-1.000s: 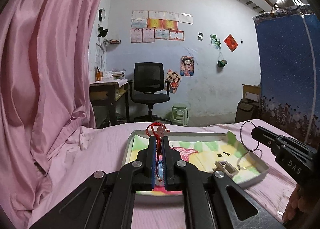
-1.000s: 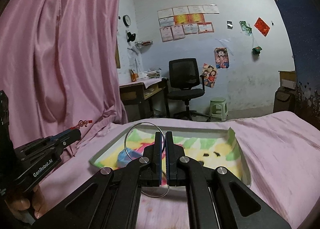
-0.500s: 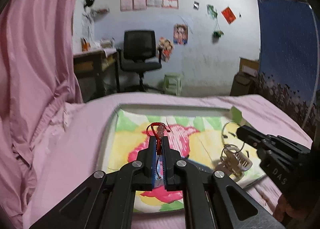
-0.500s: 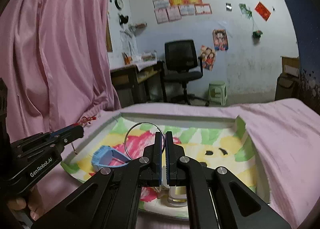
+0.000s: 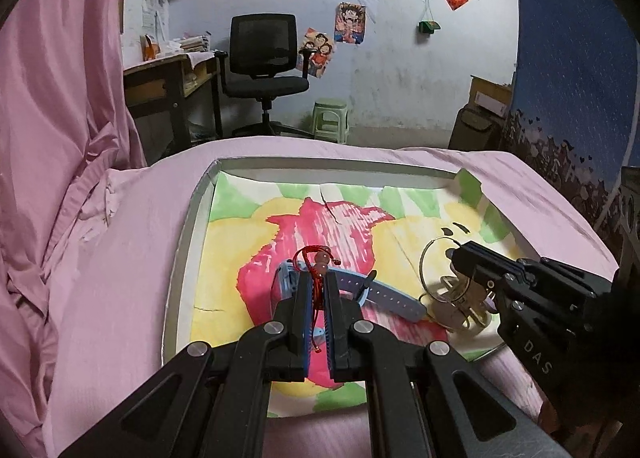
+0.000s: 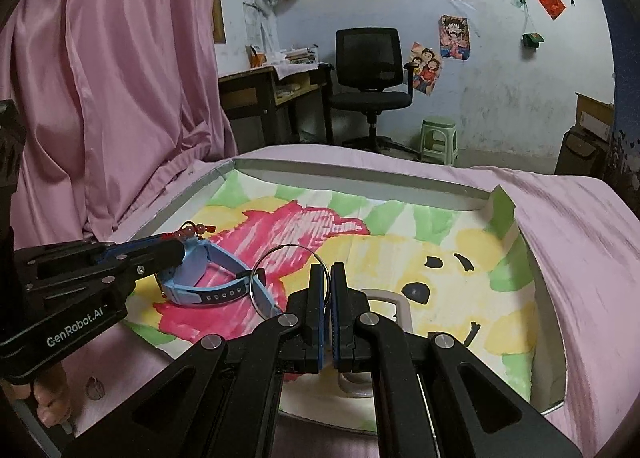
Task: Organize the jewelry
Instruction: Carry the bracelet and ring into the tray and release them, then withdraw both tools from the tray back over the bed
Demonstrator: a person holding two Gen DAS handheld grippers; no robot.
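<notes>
My left gripper (image 5: 316, 277) is shut on a red cord bracelet (image 5: 314, 258) with pinkish beads and hangs just above a blue watch (image 5: 386, 296) lying in the tray (image 5: 188, 226). The tray is lined with a pink, yellow and green painted sheet. My right gripper (image 6: 327, 271) is shut on a thin metal hoop (image 6: 256, 282), low over the tray's near right part. In the right wrist view the left gripper (image 6: 182, 249) comes in from the left with the bracelet (image 6: 194, 229), over the watch (image 6: 208, 278). The right gripper (image 5: 456, 254) and hoop (image 5: 425, 270) also show in the left wrist view.
A pale gold-and-clear ornament (image 5: 460, 306) lies under the right gripper, showing as a white frame (image 6: 394, 304). The tray sits on a pink bedsheet (image 5: 120, 266); a pink curtain (image 6: 120, 78) hangs at left. A small shell-like piece (image 6: 95, 388) lies on the sheet by a person's fingers (image 6: 48, 404).
Both grippers dropped and tilted downward towards the tray, each keeping its hold. The blue watch and the pale ornament came into view beneath them.
</notes>
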